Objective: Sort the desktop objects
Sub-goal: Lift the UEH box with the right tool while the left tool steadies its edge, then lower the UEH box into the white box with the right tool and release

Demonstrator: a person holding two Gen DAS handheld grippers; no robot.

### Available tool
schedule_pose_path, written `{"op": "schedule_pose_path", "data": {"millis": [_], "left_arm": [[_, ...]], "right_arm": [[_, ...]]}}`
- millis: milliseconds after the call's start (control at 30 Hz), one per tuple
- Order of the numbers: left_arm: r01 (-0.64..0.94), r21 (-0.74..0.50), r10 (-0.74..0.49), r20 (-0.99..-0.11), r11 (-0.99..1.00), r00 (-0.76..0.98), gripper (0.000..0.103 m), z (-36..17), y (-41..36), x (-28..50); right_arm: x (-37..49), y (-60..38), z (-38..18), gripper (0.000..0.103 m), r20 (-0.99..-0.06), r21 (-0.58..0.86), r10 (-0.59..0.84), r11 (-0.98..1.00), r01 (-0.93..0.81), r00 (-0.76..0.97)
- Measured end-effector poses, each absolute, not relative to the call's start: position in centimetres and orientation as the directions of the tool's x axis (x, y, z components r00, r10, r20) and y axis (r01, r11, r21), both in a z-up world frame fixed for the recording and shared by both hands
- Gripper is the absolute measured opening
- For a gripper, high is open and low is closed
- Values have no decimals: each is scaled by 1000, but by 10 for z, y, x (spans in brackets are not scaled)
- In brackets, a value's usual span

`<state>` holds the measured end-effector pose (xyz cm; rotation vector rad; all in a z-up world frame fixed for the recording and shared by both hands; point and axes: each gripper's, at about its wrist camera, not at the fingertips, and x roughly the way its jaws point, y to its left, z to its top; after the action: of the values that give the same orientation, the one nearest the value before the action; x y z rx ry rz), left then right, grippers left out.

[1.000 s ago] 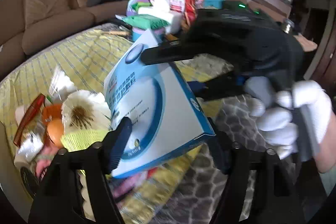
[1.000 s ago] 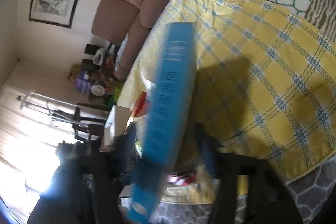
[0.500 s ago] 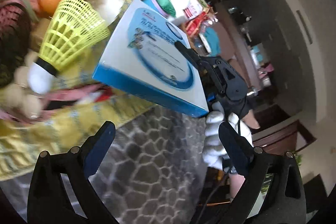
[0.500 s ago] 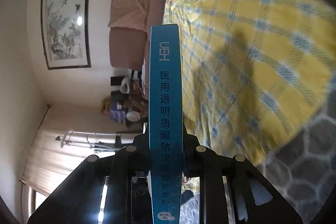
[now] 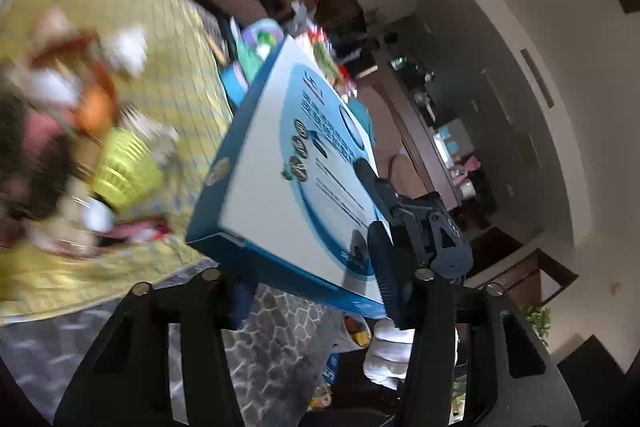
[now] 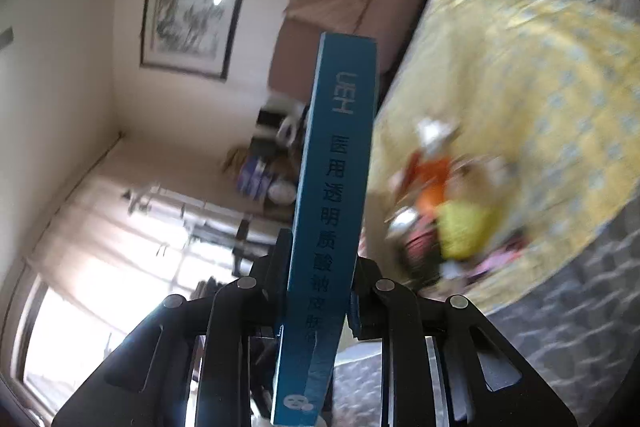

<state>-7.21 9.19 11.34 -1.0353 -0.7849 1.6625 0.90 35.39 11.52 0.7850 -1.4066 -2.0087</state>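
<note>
Right wrist view shows the blue box [image 6: 332, 187] standing on its thin edge, with the right gripper [image 6: 316, 291] clenched tight on both flat sides. From the left wrist view, the same box [image 5: 288, 167] floats in the air past the edge of the yellow cloth [image 5: 160, 75] on the tabletop. The left gripper [image 5: 316, 295] sits around the box's near end, but I cannot tell if it squeezes. A blurry pile with a yellow net thing [image 5: 120, 171] lies near the cloth's edge. Gray patterned floor [image 5: 276, 343] lies below.
</note>
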Motion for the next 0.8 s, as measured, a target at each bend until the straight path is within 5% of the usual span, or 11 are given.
{"op": "schedule_pose_path", "data": {"millis": [233, 367, 567, 800], "left_arm": [[-370, -818, 887, -334, -440, -318, 45, 161, -59, -93], [-302, -784, 814, -399, -542, -423, 75, 168, -141, -118], [-221, -734, 712, -464, -642, -527, 79, 153, -226, -130], [-190, -756, 712, -457, -627, -533, 79, 118, -236, -148]], "right_arm": [[-48, 201, 102, 23, -99, 987, -763, -155, 33, -638], [-76, 143, 65, 22, -107, 994, -729, -57, -96, -676], [-87, 107, 31, 21, -177, 979, -603, -27, -202, -778], [-90, 89, 6, 21, -236, 959, -423, 43, -280, -875]]}}
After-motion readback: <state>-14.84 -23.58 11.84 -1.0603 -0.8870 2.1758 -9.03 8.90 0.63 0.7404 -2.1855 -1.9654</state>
